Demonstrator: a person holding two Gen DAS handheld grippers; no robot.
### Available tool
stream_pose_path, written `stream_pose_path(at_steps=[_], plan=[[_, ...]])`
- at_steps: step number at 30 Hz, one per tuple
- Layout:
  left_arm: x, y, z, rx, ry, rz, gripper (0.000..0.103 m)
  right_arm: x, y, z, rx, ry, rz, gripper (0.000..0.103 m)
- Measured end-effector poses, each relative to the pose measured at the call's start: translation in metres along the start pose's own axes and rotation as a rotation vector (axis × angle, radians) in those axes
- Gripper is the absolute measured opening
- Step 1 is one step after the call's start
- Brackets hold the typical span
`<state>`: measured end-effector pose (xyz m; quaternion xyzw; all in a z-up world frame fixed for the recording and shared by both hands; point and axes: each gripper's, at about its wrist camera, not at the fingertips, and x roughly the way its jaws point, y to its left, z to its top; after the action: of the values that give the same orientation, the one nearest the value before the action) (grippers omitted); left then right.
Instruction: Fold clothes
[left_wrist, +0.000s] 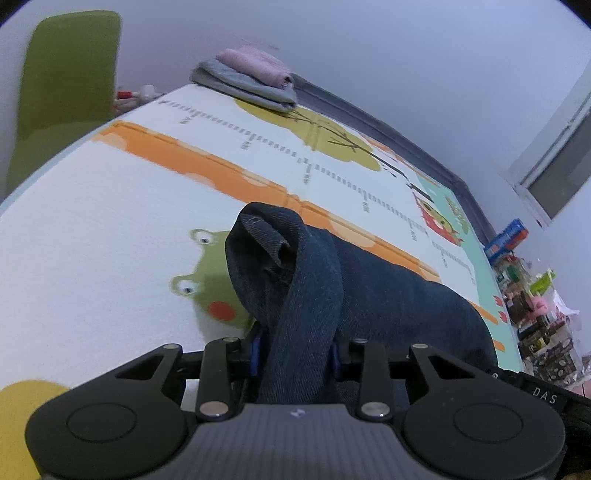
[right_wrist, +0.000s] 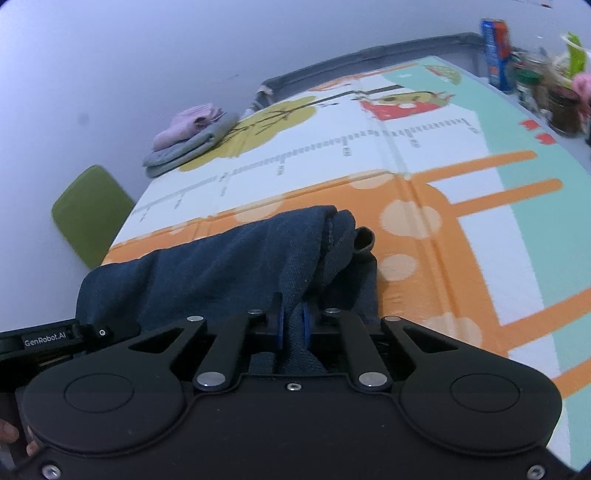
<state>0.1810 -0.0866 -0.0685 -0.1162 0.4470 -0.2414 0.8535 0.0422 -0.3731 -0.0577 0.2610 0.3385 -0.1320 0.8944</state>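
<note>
A dark blue denim garment (left_wrist: 388, 295) lies bunched on a cartoon play mat (left_wrist: 110, 229). My left gripper (left_wrist: 295, 354) is shut on a thick fold of the denim, which rises between its blue pads. In the right wrist view the same denim garment (right_wrist: 229, 269) stretches left across the orange band of the mat (right_wrist: 424, 147). My right gripper (right_wrist: 293, 328) is shut on a narrow fold of it at the garment's near edge. The other gripper's black body (right_wrist: 44, 341) shows at the left edge.
A folded stack of grey and pink cloth (left_wrist: 251, 79) sits at the mat's far edge, also in the right wrist view (right_wrist: 188, 138). A green chair (left_wrist: 66, 85) stands beyond the mat. Boxes and jars (left_wrist: 532, 295) crowd the right side.
</note>
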Motion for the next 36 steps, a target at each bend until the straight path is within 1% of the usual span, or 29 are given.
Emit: stream_pose_path(at_steps=[5,11,24,28,33,36], plan=[[-0.018,0.019,-0.005,-0.044,-0.013,0.043,0.035,0.006,0.02,-0.002,-0.049,0.035,0.037,0.009],[-0.045,0.046,-0.014,-0.101,-0.046,0.111,0.035,0.014,0.047,-0.009,-0.11,0.084,0.108,0.009],[-0.117,0.107,-0.041,-0.242,-0.127,0.31,0.035,0.031,0.133,-0.037,-0.295,0.187,0.295,0.009],[-0.136,0.12,-0.049,-0.266,-0.148,0.375,0.035,0.034,0.159,-0.048,-0.354,0.211,0.346,0.009],[-0.156,0.138,-0.058,-0.3,-0.159,0.442,0.036,0.036,0.19,-0.063,-0.42,0.239,0.394,0.009],[-0.165,0.148,-0.062,-0.314,-0.152,0.467,0.037,0.037,0.208,-0.072,-0.463,0.249,0.414,0.009]])
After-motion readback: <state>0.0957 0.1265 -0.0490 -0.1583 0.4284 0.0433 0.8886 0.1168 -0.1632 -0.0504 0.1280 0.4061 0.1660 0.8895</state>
